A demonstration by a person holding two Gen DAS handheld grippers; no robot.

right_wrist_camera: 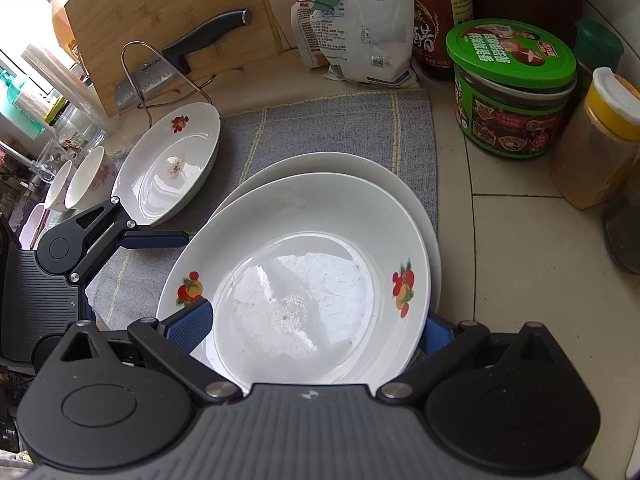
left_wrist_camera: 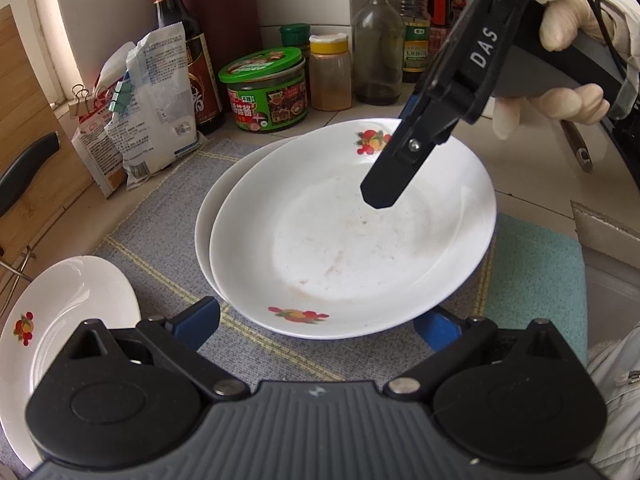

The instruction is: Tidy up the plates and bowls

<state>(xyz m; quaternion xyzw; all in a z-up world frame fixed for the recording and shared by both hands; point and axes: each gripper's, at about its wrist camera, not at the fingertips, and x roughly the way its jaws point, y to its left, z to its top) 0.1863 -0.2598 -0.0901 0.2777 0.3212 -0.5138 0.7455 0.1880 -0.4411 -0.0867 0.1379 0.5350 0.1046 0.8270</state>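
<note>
A white plate with fruit decals (left_wrist_camera: pixel 352 240) (right_wrist_camera: pixel 304 264) lies stacked on a plain white plate (left_wrist_camera: pixel 208 216) (right_wrist_camera: pixel 320 164) on a grey mat (left_wrist_camera: pixel 160 232). My left gripper (left_wrist_camera: pixel 318 316) is open at the stack's near rim, its blue fingers wide on either side. My right gripper (right_wrist_camera: pixel 316 316) is open too and straddles the top plate's rim. One of its fingers (left_wrist_camera: pixel 384 188) hovers over the plate and the other is behind the rim. A third decal plate (left_wrist_camera: pixel 68 320) (right_wrist_camera: pixel 168 164) lies at the mat's left. Two small bowls (right_wrist_camera: pixel 80 180) stand beyond it.
Jars and bottles line the back wall, among them a green-lidded jar (left_wrist_camera: pixel 264 88) and a yellow-capped spice jar (right_wrist_camera: pixel 596 140). Clipped bags (left_wrist_camera: pixel 152 104), a cutting board (right_wrist_camera: pixel 168 20) and a knife (right_wrist_camera: pixel 192 48) stand at the left. A teal cloth (left_wrist_camera: pixel 532 280) lies right of the mat.
</note>
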